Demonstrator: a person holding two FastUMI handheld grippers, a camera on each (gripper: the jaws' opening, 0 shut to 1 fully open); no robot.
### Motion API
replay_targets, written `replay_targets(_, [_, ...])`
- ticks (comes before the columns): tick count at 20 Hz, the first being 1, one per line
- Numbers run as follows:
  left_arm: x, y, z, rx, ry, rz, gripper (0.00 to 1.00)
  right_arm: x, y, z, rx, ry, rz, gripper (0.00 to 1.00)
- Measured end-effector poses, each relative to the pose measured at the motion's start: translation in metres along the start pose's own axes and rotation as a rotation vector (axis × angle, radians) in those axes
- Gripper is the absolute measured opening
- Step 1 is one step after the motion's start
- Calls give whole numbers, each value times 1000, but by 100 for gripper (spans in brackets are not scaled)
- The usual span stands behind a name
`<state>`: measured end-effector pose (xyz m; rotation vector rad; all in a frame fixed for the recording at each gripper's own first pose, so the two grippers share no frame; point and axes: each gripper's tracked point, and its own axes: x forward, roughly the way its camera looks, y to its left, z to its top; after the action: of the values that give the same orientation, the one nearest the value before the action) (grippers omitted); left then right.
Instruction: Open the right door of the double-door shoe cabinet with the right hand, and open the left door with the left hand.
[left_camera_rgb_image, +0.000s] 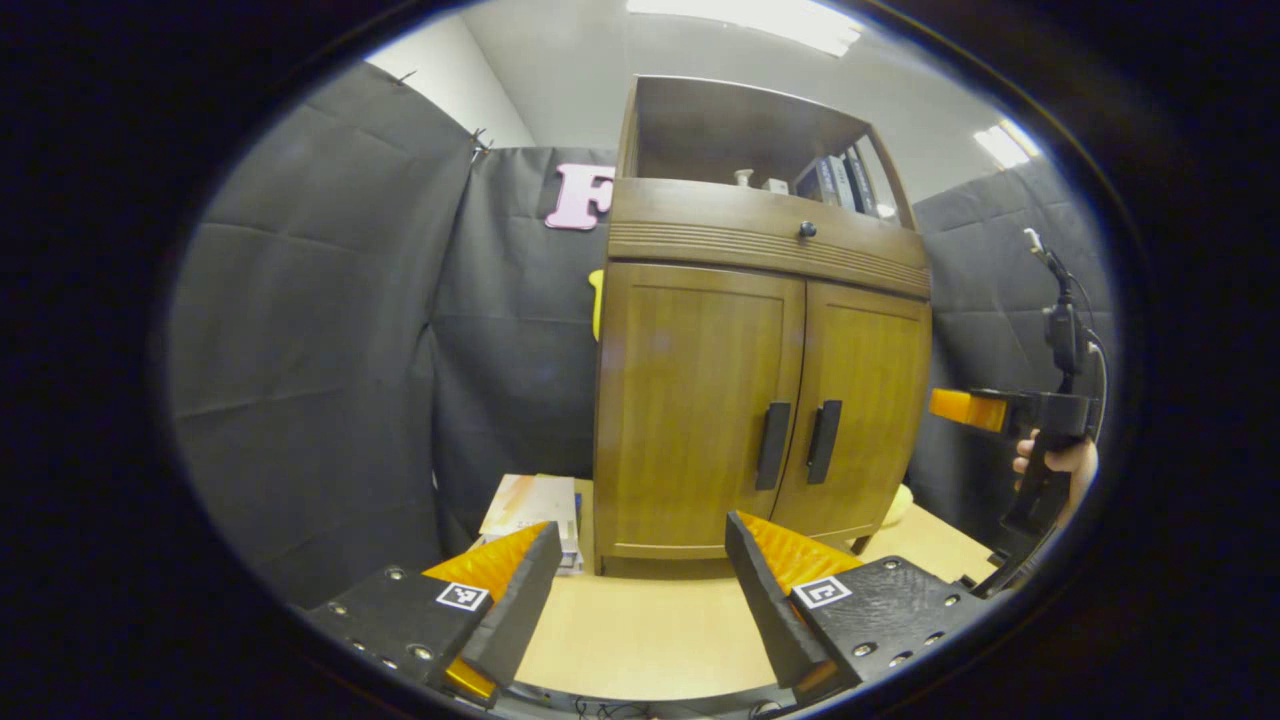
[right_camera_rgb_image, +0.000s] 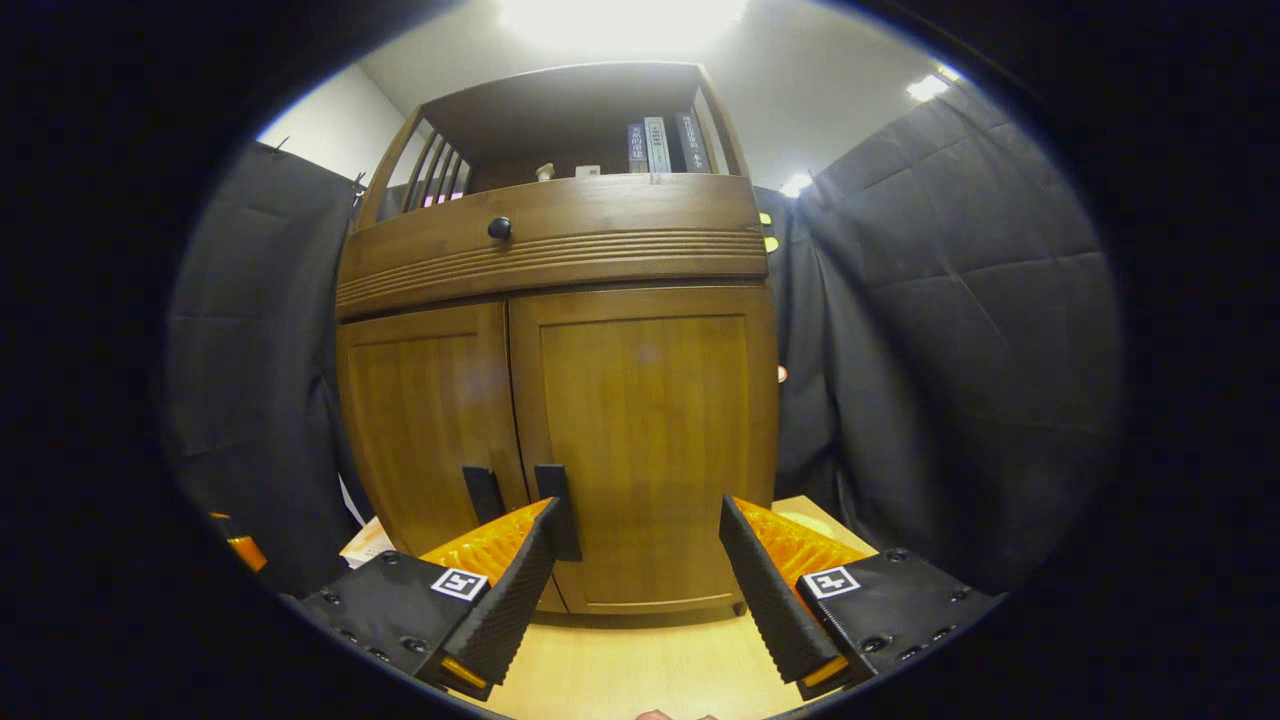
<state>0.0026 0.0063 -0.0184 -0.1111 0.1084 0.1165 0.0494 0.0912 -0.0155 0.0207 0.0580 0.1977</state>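
A brown wooden shoe cabinet (left_camera_rgb_image: 760, 330) stands on a light table, both doors shut. The left door (left_camera_rgb_image: 690, 400) and right door (left_camera_rgb_image: 870, 400) each carry a dark vertical handle (left_camera_rgb_image: 772, 445), (left_camera_rgb_image: 824, 441) at the centre seam. My left gripper (left_camera_rgb_image: 640, 540) is open, a short way in front of the left door. In the right gripper view, my right gripper (right_camera_rgb_image: 635, 520) is open before the right door (right_camera_rgb_image: 650, 440), its left finger overlapping the right handle (right_camera_rgb_image: 555, 500). That right gripper (left_camera_rgb_image: 975, 408), held by a hand (left_camera_rgb_image: 1060, 460), also appears right of the cabinet in the left gripper view.
Above the doors run a drawer with a round knob (left_camera_rgb_image: 807, 229) and an open shelf holding books (left_camera_rgb_image: 835, 180). A stack of papers (left_camera_rgb_image: 530, 505) lies on the table (left_camera_rgb_image: 650, 630) left of the cabinet. Black cloth walls surround the booth.
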Motion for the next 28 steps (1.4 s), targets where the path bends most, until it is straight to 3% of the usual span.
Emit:
replay_targets(10, [-4,16,3,-30,8,187,95,88,39,-5,-6,52,89,100])
replay_targets(11, [-4,17,3,-34,13,199,95,95,42,-9,-7,65,98,94])
replay_targets(12, [-3,19,2,-36,18,212,95,102,46,-12,-11,75,107,99])
replay_targets(22, [7,8,-5,-27,49,299,95,155,68,-58,-82,146,138,98])
replay_targets(23, [7,7,-7,-27,53,306,95,159,70,-60,-89,150,139,94])
replay_targets(27, [7,3,-8,-18,62,334,95,167,76,-65,-97,166,147,98])
replay_targets(28, [7,3,-10,-19,65,336,95,168,76,-67,-96,170,149,93])
